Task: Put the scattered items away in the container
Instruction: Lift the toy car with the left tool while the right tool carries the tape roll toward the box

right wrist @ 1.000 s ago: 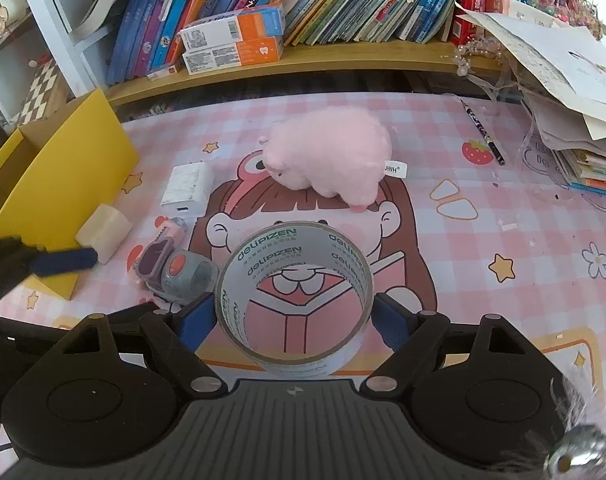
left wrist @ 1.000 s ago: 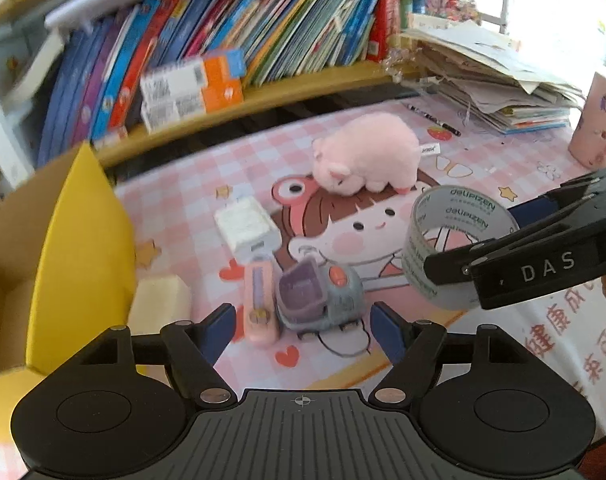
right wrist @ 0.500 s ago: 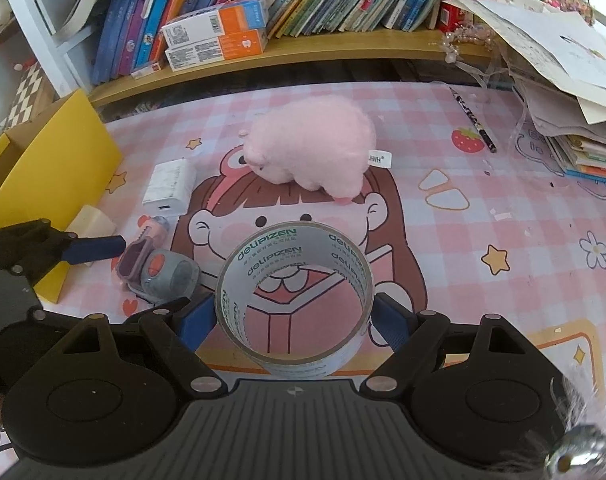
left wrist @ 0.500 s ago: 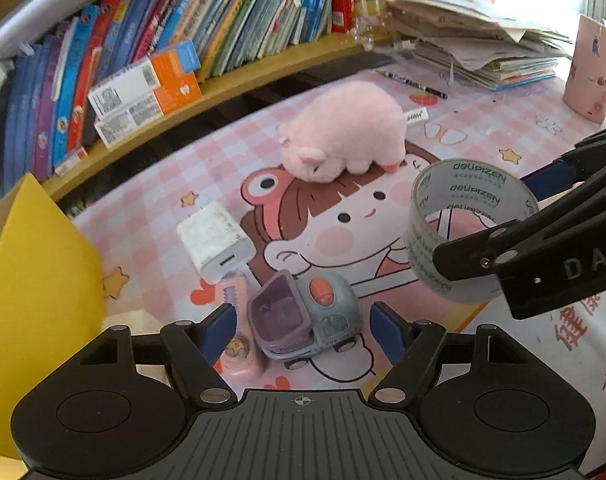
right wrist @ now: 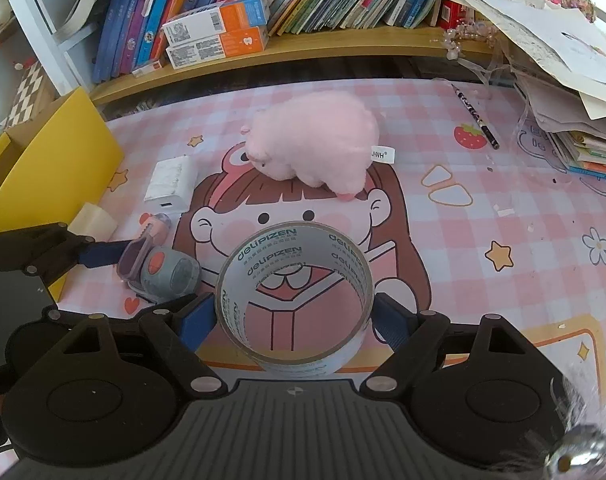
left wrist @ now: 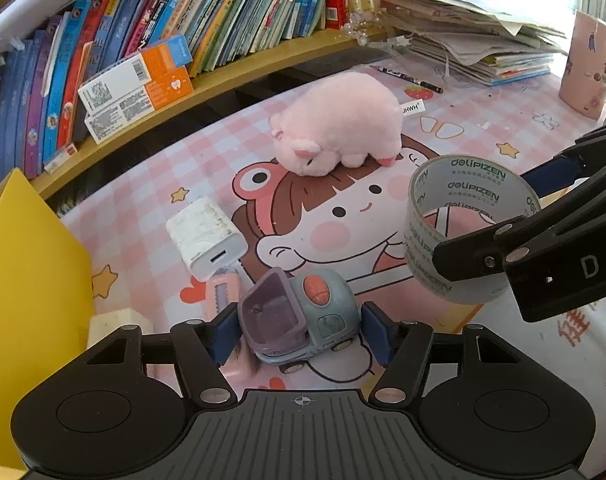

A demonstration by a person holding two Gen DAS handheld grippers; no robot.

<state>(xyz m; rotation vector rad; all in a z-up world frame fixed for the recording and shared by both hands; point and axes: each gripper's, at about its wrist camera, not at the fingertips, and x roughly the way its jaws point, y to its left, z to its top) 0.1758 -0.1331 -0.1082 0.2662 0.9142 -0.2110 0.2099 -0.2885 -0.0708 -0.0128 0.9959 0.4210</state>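
My right gripper (right wrist: 294, 322) is shut on a clear tape roll (right wrist: 295, 300), which also shows in the left wrist view (left wrist: 467, 232), held just above the mat. My left gripper (left wrist: 299, 334) stands open around a grey-blue toy car (left wrist: 303, 316), fingers on each side; the car also shows in the right wrist view (right wrist: 163, 270). A pink plush pig (left wrist: 339, 132), a white charger (left wrist: 205, 236), a pink eraser-like item (left wrist: 223, 292) and a cream block (left wrist: 117, 320) lie on the mat. The yellow box (left wrist: 31, 264) stands at the left.
A bookshelf (left wrist: 183, 40) with orange cartons (left wrist: 143, 80) runs along the back. A paper stack (left wrist: 483, 48) and a pink cup (left wrist: 589, 64) are at the right. A pencil (right wrist: 475, 116) lies near the strawberry print.
My left gripper has moved forward so that its fingers now flank the toy car. The right gripper keeps holding the tape roll, nearly still.
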